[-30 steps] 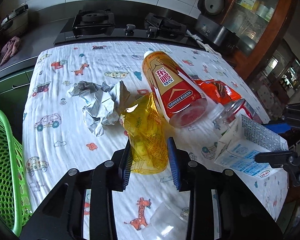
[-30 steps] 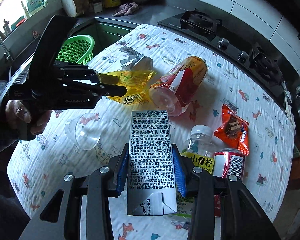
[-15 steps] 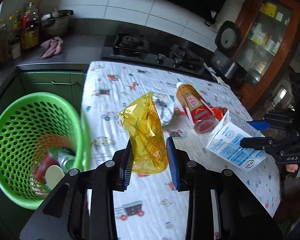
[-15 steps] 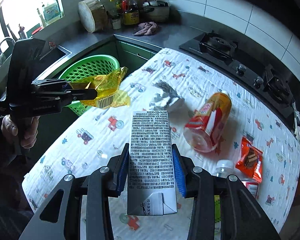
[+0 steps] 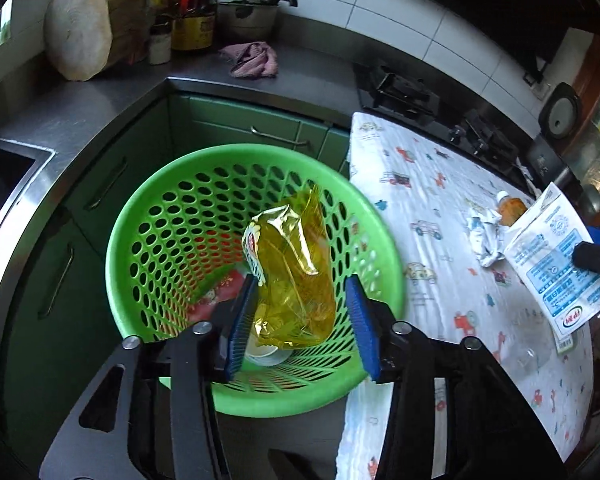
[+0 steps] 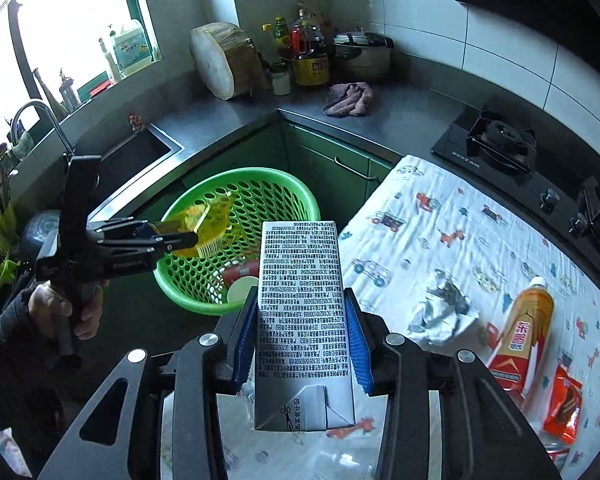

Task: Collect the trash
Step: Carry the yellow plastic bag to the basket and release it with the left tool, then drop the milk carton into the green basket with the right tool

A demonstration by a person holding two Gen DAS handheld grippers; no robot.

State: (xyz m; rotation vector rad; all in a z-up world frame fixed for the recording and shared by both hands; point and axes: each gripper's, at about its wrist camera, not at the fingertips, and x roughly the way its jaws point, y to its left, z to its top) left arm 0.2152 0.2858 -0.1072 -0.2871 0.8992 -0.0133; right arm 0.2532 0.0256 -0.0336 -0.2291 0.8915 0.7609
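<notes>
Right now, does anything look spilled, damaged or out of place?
Nothing spilled. The yellow wrapper hangs between the opened left gripper over the green basket; the right gripper holds the carton. The drink bottle lies on its side.

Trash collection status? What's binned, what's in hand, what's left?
Binned: a red item and white disc sit in the green basket. In hand: left gripper, open over the basket, is dropping the yellow wrapper; right gripper holds the carton. Left: crumpled paper, bottle, snack packet.
</notes>
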